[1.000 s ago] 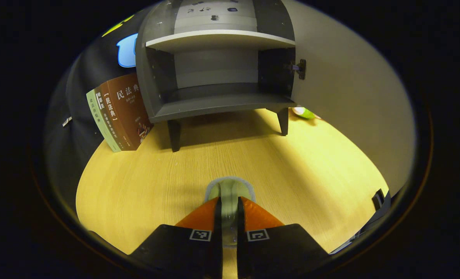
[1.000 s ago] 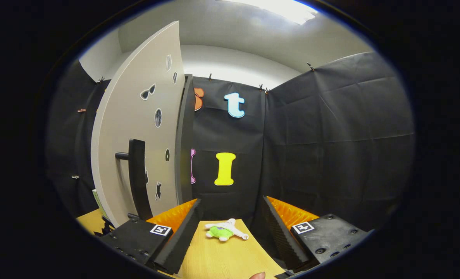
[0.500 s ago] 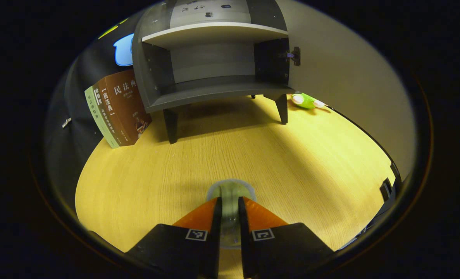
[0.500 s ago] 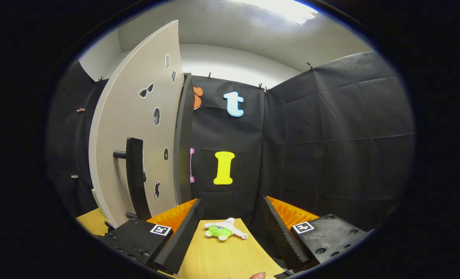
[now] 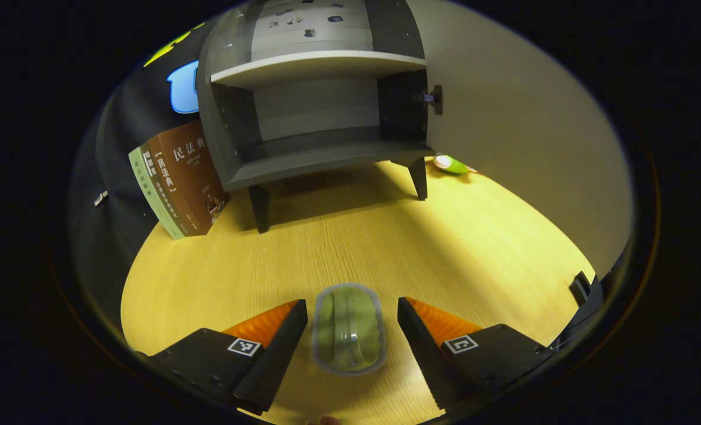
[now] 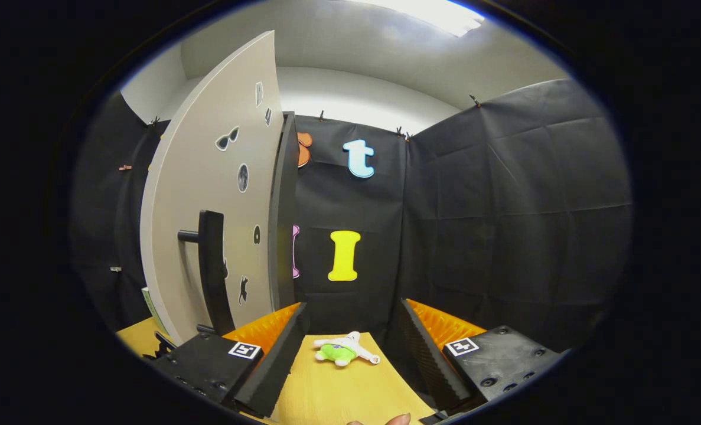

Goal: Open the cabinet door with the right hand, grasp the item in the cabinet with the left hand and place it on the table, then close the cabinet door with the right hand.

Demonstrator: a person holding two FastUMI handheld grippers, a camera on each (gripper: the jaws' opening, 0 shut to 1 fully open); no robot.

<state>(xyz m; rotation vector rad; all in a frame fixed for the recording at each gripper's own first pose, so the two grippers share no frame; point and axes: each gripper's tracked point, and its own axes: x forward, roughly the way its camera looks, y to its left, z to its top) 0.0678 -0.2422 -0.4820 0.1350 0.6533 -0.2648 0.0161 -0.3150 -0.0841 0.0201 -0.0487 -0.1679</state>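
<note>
Books (image 5: pixel 176 180) lean at the left of the left gripper view, beside the cabinet (image 5: pixel 315 100), whose lower shelf stands bare and whose door (image 5: pixel 521 141) swings wide at the right. Low in the middle of that view the left gripper (image 5: pixel 352 327) is spread wide, and between its fingers, touching neither, lies the item, a clear oval container (image 5: pixel 348 328) with pale green contents, resting on the surface (image 5: pixel 338 248). Its long axis runs up and down the frame, one end toward the cabinet, the other toward the camera. The placing looks done; what remains, as I judge it, is to draw the left gripper straight back and up without brushing the container, then shut the door. In the right gripper view the door's outer face (image 6: pixel 220 206) fills the left, its dark bar handle (image 6: pixel 211 271) upright at the lower left; the right gripper (image 6: pixel 350 348) hangs wide and empty low in the middle, with a small green and white plush toy (image 6: pixel 343 350) lying on the surface beyond it. To close well, the gripper should swing left to the handle, or press the door's outer face near its free edge, and push along the hinge's arc.
</note>
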